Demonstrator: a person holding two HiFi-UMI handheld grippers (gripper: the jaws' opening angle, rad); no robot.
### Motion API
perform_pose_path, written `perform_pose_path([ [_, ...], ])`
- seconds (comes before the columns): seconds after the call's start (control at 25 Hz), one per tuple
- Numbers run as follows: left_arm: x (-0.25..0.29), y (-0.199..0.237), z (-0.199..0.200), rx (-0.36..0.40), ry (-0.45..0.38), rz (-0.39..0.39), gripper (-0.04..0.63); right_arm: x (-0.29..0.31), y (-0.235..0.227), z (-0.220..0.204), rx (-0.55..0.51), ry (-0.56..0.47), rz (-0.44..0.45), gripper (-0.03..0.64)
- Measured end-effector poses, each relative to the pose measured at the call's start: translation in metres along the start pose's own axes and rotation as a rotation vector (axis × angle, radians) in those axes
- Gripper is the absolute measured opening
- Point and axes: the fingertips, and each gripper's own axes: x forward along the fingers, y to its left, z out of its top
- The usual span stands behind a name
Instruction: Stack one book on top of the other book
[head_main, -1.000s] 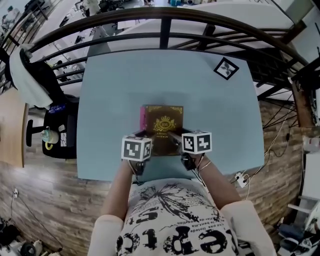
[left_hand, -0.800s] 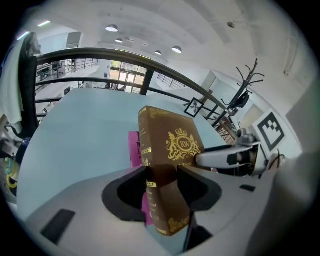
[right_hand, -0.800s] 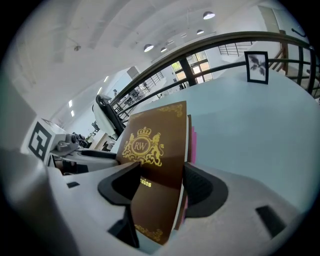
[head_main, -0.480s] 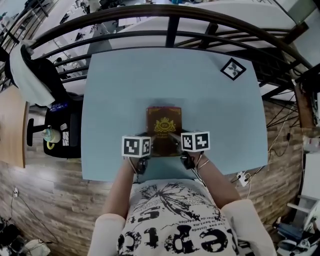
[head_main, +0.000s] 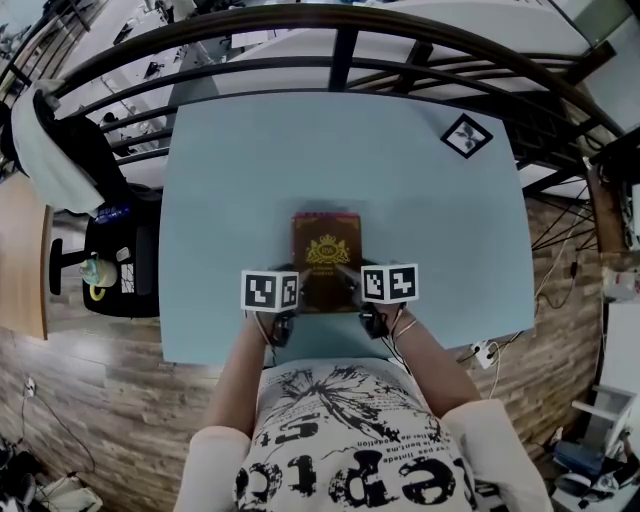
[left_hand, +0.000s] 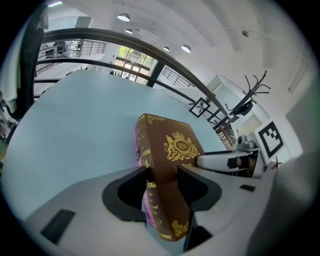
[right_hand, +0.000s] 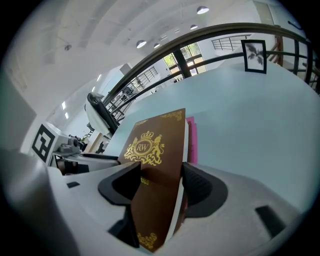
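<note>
A brown book (head_main: 326, 252) with a gold crest lies squarely over a pink book (head_main: 325, 213), of which only a thin strip shows at the far edge. My left gripper (head_main: 298, 290) is shut on the brown book's near left corner, and my right gripper (head_main: 352, 285) is shut on its near right corner. In the left gripper view the brown book (left_hand: 170, 150) runs between the jaws of my left gripper (left_hand: 162, 181), with the pink book's edge (left_hand: 138, 150) showing beside the spine. Likewise the brown book (right_hand: 155, 150) fills my right gripper (right_hand: 160, 182), the pink book (right_hand: 191, 140) peeking out beside it.
The light blue table (head_main: 230, 180) carries a black-and-white marker card (head_main: 466, 136) at its far right corner. A dark curved railing (head_main: 340, 50) runs behind the table. A chair with a jacket (head_main: 70, 160) stands to the left; a power strip (head_main: 482, 355) lies on the floor at right.
Both grippers have lowered the brown book and shifted it over the pink one. The pink strip that showed along its left side is now covered.
</note>
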Motion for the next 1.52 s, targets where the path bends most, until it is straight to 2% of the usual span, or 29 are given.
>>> perform_pose_path([
  [0.32, -0.001, -0.001, 0.000, 0.009, 0.004, -0.016, 0.192, -0.002, -0.002, 0.001, -0.024, -0.017, -0.026, 0.281],
  [0.48, -0.011, 0.001, 0.011, -0.010, -0.077, 0.020, 0.192, -0.007, -0.005, 0.001, -0.078, -0.025, -0.051, 0.311],
  [0.6, -0.021, 0.003, 0.020, -0.018, -0.124, 0.051, 0.190, -0.015, -0.006, 0.004, -0.091, -0.050, -0.067, 0.310],
  [0.68, -0.031, 0.005, 0.026, 0.005, -0.154, 0.090, 0.167, -0.026, -0.005, 0.009, -0.096, -0.085, -0.090, 0.263],
  [0.84, -0.061, 0.005, 0.038, 0.100, -0.209, 0.174, 0.055, -0.054, 0.002, 0.024, -0.119, -0.179, -0.155, 0.102],
  [0.96, -0.075, 0.000, 0.042, 0.164, -0.245, 0.162, 0.026, -0.071, 0.012, 0.034, -0.139, -0.256, -0.192, -0.006],
  [1.04, -0.087, -0.004, 0.047, 0.183, -0.279, 0.143, 0.020, -0.083, 0.024, 0.039, -0.168, -0.316, -0.194, -0.006],
  [1.2, -0.121, -0.016, 0.070, 0.205, -0.419, 0.103, 0.017, -0.107, 0.053, 0.052, -0.256, -0.440, -0.178, -0.006],
  [1.36, -0.160, -0.048, 0.098, 0.235, -0.630, -0.015, 0.017, -0.143, 0.078, 0.078, -0.365, -0.591, -0.161, -0.006],
  [1.52, -0.197, -0.078, 0.118, 0.318, -0.771, -0.006, 0.017, -0.189, 0.100, 0.106, -0.463, -0.761, -0.146, -0.006],
])
